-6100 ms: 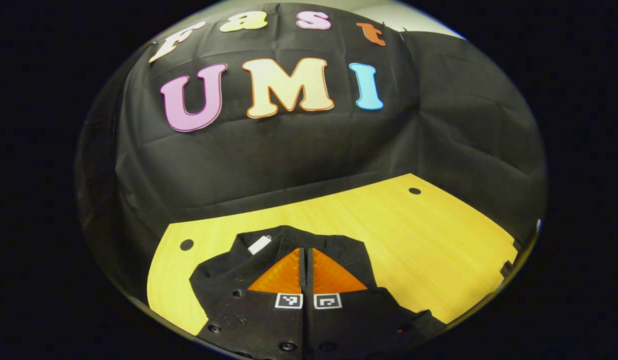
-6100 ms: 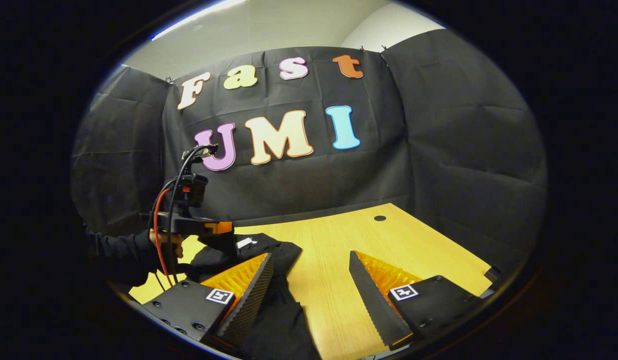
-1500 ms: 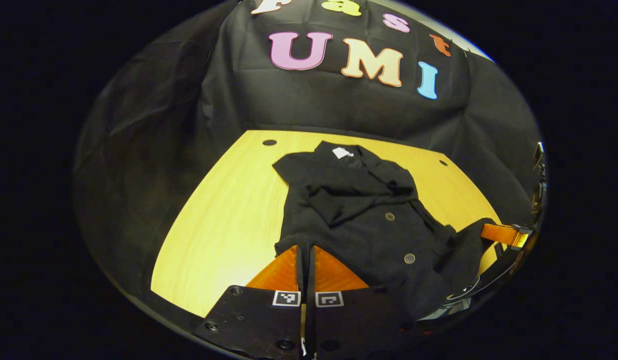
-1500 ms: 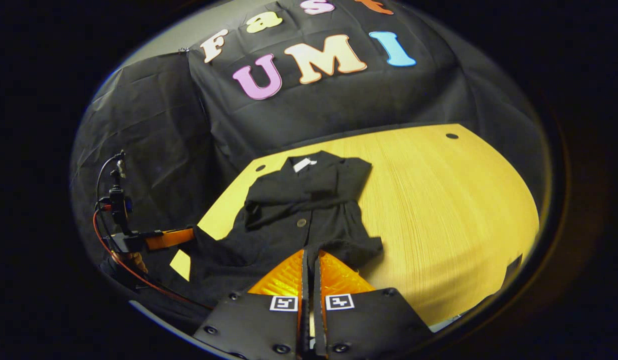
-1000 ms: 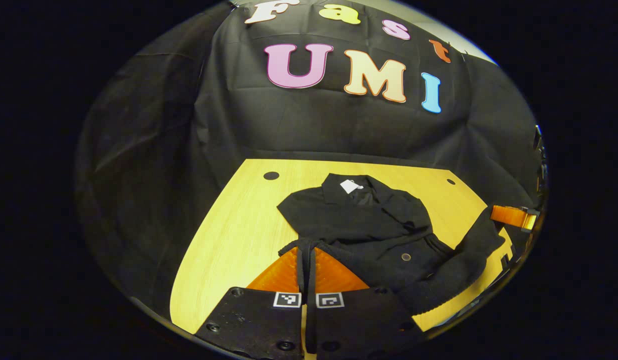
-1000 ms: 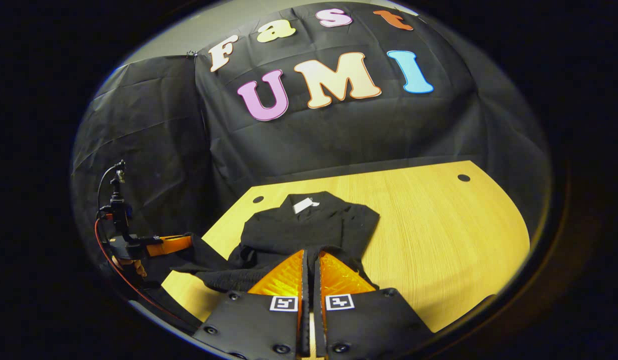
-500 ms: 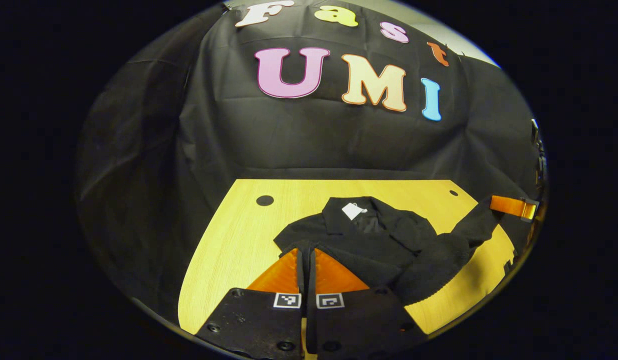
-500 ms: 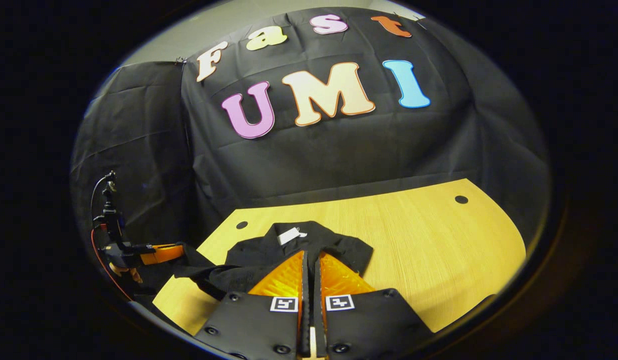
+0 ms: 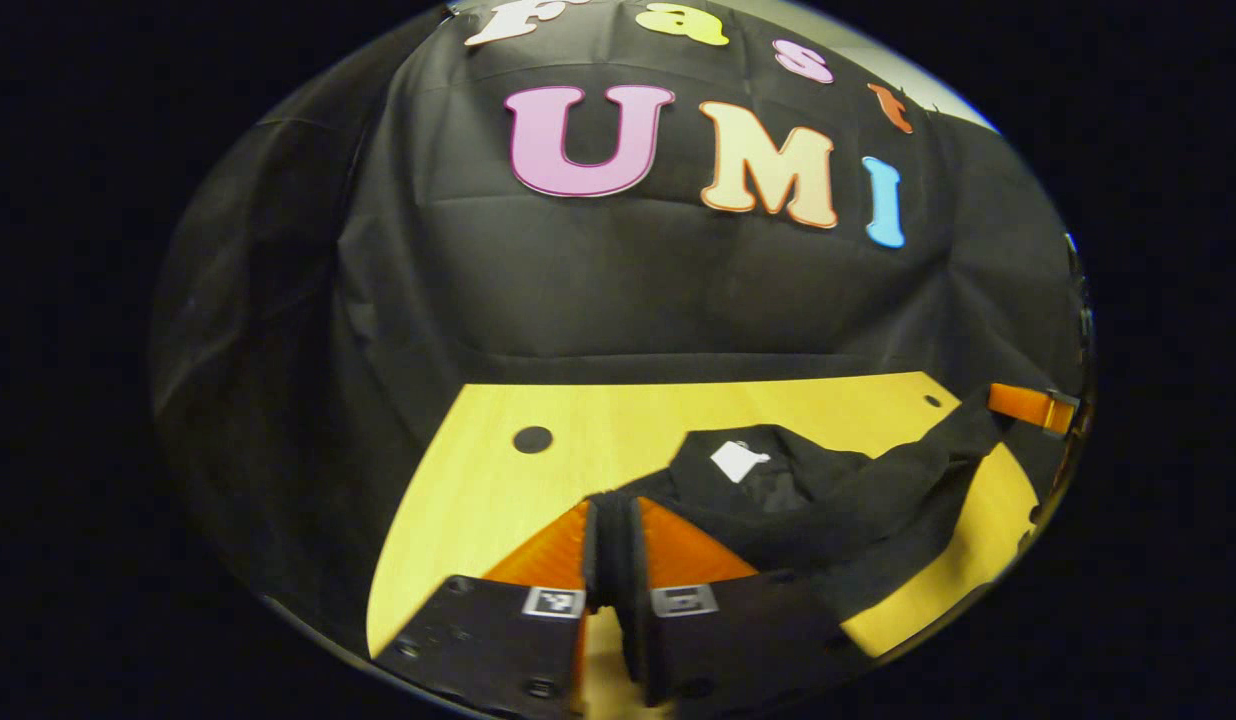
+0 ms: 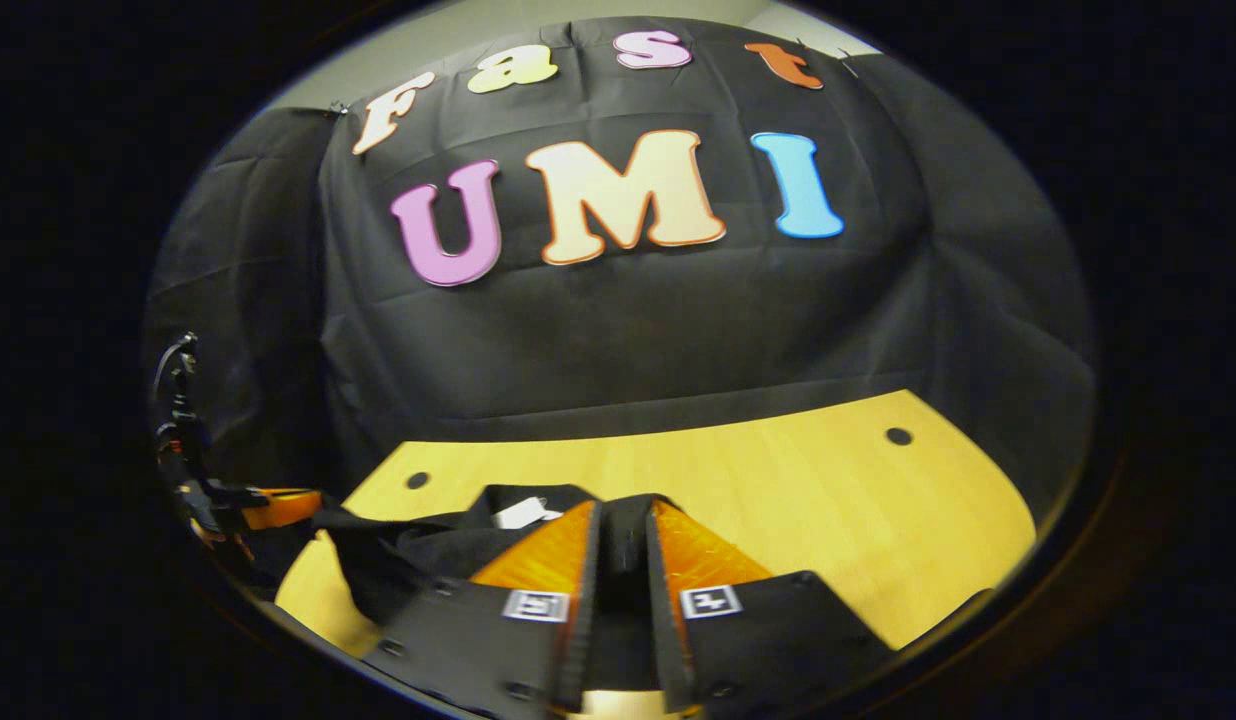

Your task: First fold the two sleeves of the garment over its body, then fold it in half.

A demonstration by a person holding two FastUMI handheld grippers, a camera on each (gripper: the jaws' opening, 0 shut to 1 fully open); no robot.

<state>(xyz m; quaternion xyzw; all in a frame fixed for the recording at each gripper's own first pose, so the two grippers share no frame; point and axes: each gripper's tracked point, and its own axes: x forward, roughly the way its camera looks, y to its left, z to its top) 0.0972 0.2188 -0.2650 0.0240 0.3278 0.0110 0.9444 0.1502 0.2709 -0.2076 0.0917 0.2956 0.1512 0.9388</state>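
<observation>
The black garment (image 9: 828,500) lies on the yellow wooden table (image 9: 478,490), its collar with a white tag (image 9: 738,461) at the far end. My left gripper (image 9: 611,515) is shut on a corner of its hem, with black cloth bunched between the fingers. The hem stretches in the air across to my right gripper (image 9: 1023,408) at the right edge. In the right gripper view, my right gripper (image 10: 624,520) is shut on the other hem corner just above the garment (image 10: 428,550). The tag (image 10: 521,513) peeks out beside it. My left gripper (image 10: 278,507) holds the cloth far left.
Black cloth walls close in the back and sides of the table (image 10: 828,500). Small round holes (image 9: 532,439) (image 10: 897,436) mark its far corners. Bare wood lies to the right of the garment in the right gripper view.
Both grippers have carried the hem forward over the body toward the collar and lower to the table. The cloth-filled gap between each pair of fingers looks a little wider.
</observation>
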